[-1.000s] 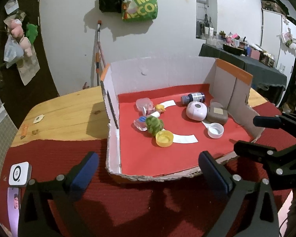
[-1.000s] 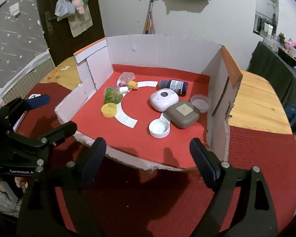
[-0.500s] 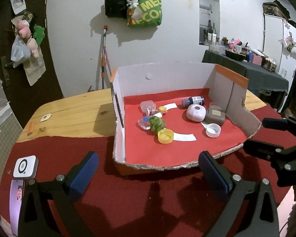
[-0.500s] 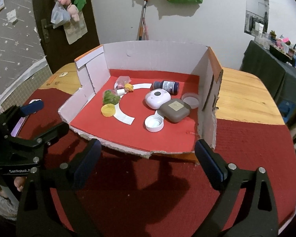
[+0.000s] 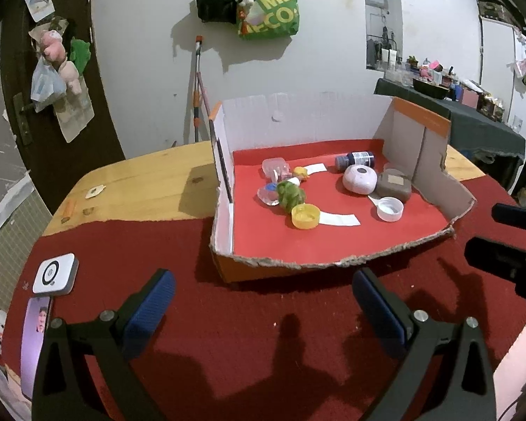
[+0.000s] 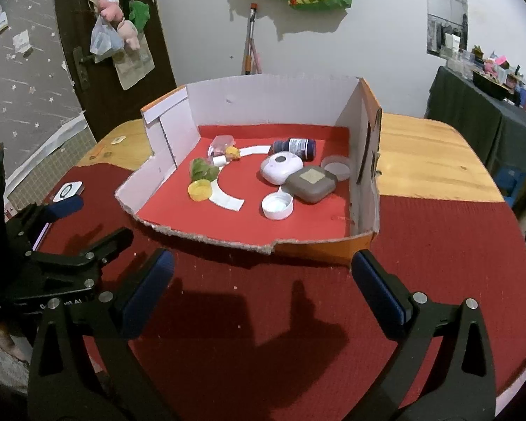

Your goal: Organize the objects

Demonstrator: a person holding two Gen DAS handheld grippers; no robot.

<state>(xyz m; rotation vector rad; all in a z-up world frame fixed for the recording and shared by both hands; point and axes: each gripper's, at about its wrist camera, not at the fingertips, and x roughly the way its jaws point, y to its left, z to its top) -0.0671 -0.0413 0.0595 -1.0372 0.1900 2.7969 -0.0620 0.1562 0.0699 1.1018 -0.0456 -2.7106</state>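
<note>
Small objects (image 6: pixel 280 172) grouped mid-frame inside cardboard box (image 6: pixel 249 105); both hand-held grippers (image 5: pixel 263 312) (image 6: pixel 263 291) wide open, empty, below; stage unclear.

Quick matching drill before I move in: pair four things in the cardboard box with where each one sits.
Things:
1. yellow cap
2. dark bottle
3. brown case
4. white cap

Places:
A. lying near the back wall
B. nearest the torn front edge
C. next to the green toy
D. against the white round case

Pairs: 1-C, 2-A, 3-D, 4-B
</note>
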